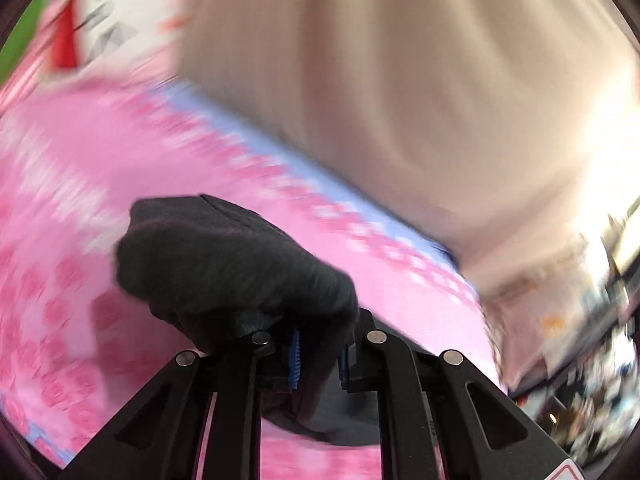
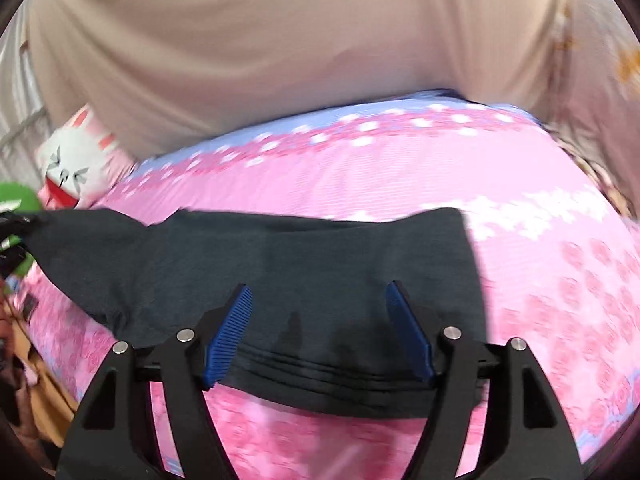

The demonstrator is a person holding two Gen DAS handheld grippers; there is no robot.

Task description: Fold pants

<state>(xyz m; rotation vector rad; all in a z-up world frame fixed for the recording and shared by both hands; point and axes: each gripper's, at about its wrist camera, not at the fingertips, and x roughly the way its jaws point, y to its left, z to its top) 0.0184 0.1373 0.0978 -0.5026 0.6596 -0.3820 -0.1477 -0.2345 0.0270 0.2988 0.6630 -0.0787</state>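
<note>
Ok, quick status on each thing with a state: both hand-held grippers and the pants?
Left hand-held gripper: shut on a bunched fold of the pants.
Right hand-held gripper: open, blue pads apart above the stitched edge, gripping nothing.
Pants: dark, lying across the pink floral bedsheet, one end pulled up toward the left edge of the view.

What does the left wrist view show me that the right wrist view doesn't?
Left wrist only: the left claw shut on a bunched fold of the dark pants, lifted off the bedspread. Right wrist only: the right claw open above the pants' hem, the pants spread flat, a white plush toy. Both: pink floral bedspread, beige curtain.
</note>
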